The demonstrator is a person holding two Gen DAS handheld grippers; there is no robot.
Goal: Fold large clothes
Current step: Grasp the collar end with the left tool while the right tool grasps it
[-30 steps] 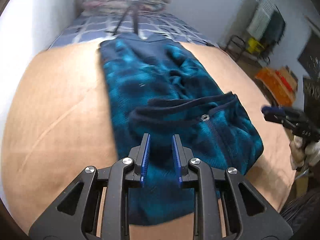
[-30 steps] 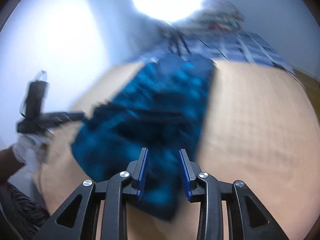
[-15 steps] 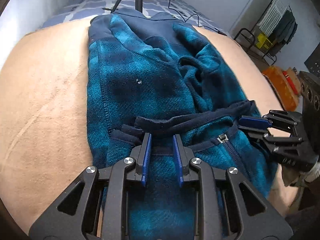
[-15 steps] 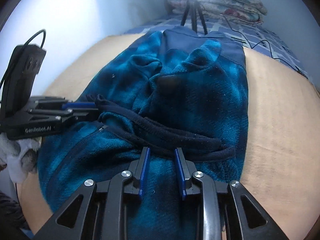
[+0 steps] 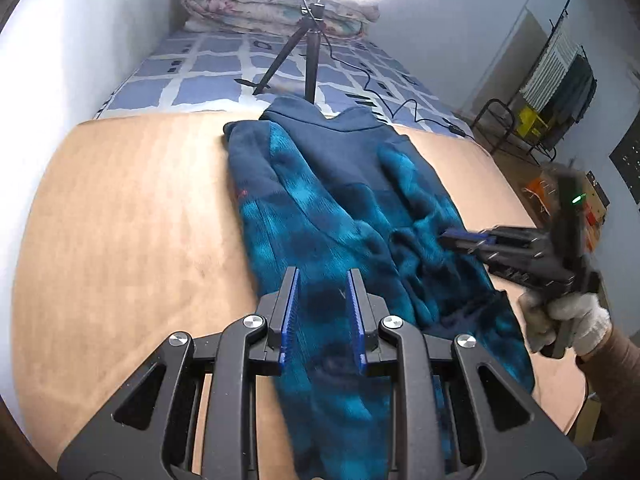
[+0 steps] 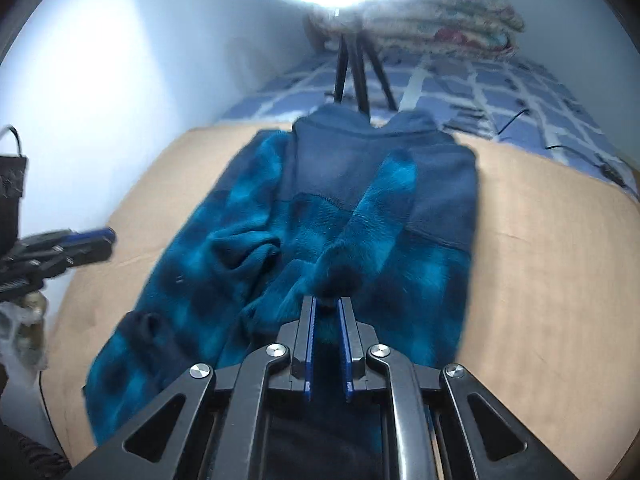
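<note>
A blue-and-teal fleece jacket (image 5: 328, 208) lies lengthwise on a tan bed cover (image 5: 140, 220), collar at the far end. My right gripper (image 6: 326, 300) is closing, with teal fleece filling the narrow gap between its pads. The dark cuff of a sleeve (image 6: 376, 216) sits right at its tips. In the left wrist view the right gripper (image 5: 452, 236) reaches onto the jacket from the right, carried by a gloved hand (image 5: 576, 316). My left gripper (image 5: 322, 280) hovers over the jacket's lower left part, jaws slightly apart and empty. In the right wrist view the left gripper (image 6: 100, 240) is beside the jacket (image 6: 360, 232), apart from it.
A black tripod (image 5: 308, 52) stands just past the collar on a blue checked sheet (image 5: 192, 76), with a cable (image 5: 400, 108) trailing right. A folded quilt (image 5: 260, 4) lies by the far wall. A white wall runs along the left. A drying rack (image 5: 560, 68) stands at right.
Both grippers left the dark hem band near the zip. The right one moved onto the middle sleeve and its jaws narrowed on fleece. The left one drew off to the jacket's left side.
</note>
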